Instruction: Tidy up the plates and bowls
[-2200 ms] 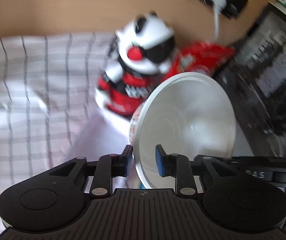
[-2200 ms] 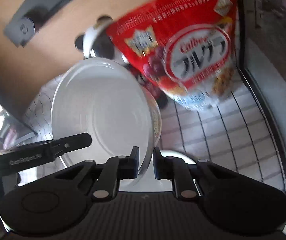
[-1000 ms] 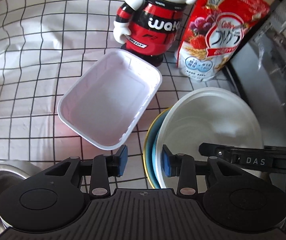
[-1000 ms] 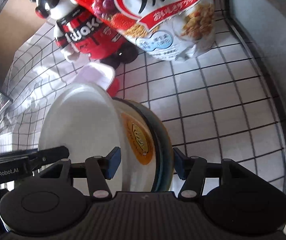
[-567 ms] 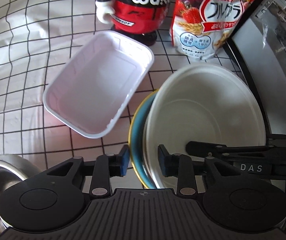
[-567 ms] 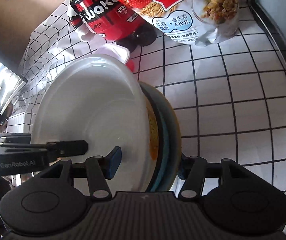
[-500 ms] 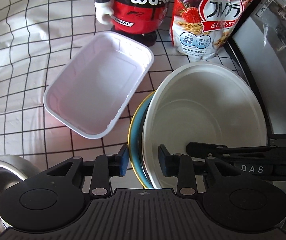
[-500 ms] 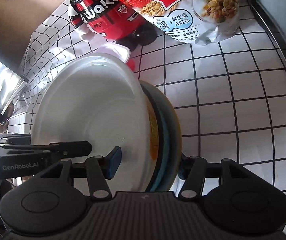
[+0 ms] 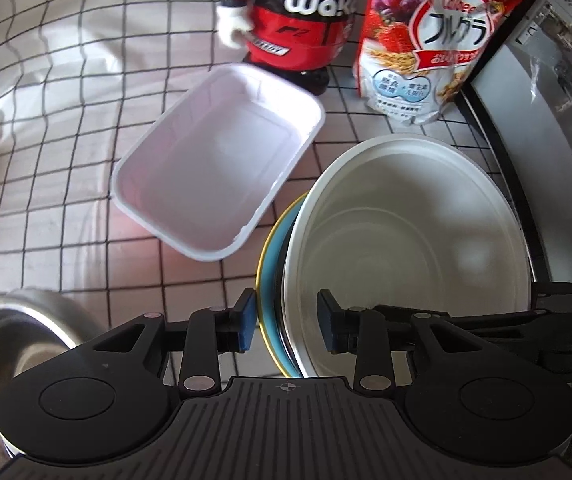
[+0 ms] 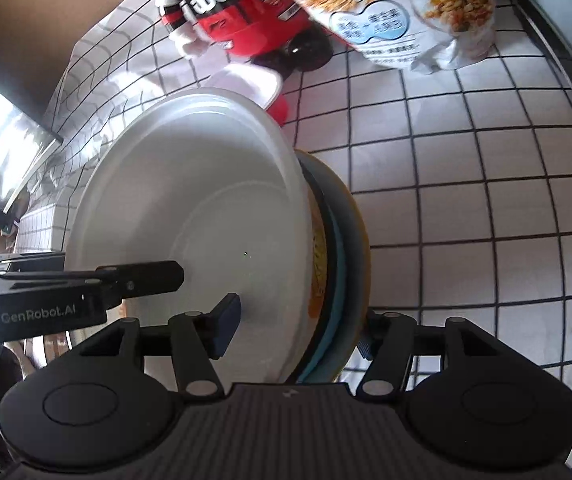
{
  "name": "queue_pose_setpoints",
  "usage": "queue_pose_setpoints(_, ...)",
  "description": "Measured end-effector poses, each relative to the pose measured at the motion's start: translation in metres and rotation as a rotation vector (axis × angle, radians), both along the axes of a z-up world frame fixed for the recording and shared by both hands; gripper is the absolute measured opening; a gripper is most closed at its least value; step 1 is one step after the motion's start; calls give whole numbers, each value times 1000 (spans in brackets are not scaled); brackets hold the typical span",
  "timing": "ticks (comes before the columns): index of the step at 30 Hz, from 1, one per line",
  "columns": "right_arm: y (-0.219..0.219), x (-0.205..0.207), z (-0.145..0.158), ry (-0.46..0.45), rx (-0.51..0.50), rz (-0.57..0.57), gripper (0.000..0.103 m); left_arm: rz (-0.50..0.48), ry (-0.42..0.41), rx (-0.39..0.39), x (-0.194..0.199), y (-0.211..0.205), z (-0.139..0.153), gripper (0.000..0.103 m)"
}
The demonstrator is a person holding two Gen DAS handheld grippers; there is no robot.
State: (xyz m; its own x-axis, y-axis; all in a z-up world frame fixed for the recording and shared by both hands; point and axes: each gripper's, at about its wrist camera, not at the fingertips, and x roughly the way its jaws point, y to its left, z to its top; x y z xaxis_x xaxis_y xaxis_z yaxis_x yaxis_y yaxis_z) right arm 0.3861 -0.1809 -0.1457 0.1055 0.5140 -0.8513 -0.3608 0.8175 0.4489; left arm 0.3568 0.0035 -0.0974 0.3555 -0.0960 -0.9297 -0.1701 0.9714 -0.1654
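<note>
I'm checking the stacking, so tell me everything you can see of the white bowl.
The white bowl is round, plain and glossy inside, with an orange print outside. It sits upright, nested in a blue, yellow-rimmed dish on the checked cloth. Both grippers' jaws straddle its near rim with gaps; contact isn't clear.

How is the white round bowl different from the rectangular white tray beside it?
The white round bowl is circular and sits stacked on a blue, yellow-rimmed dish; the rectangular tray has rounded corners and lies alone on the checked cloth. Both are white, empty and open side up.
</note>
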Motion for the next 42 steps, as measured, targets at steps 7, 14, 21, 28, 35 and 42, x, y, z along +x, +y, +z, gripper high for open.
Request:
queue_pose_setpoints(7,16,-24,-1,31,12,71,59,15,19,8,-29,13,1,38)
queue_pose_setpoints(14,28,-58,2,37,-12,155,59,67,-1,-84,-72,35,0,37)
queue_pose_setpoints(21,36,-68,7,5,-25,108,60,83,-48,-171,-99,55,2,35)
queue_pose_setpoints(28,31,-81,5,4,-30,36,60,30,-57,-163,-99,54,2,34)
queue_pose_setpoints(35,31,-88,12,-39,-63,-66,59,-22,-46,-131,-93,47,0,38)
queue_pose_setpoints(42,20,-93,34,-211,-137,-90,60,-24,-74,2,-95,28,8,39)
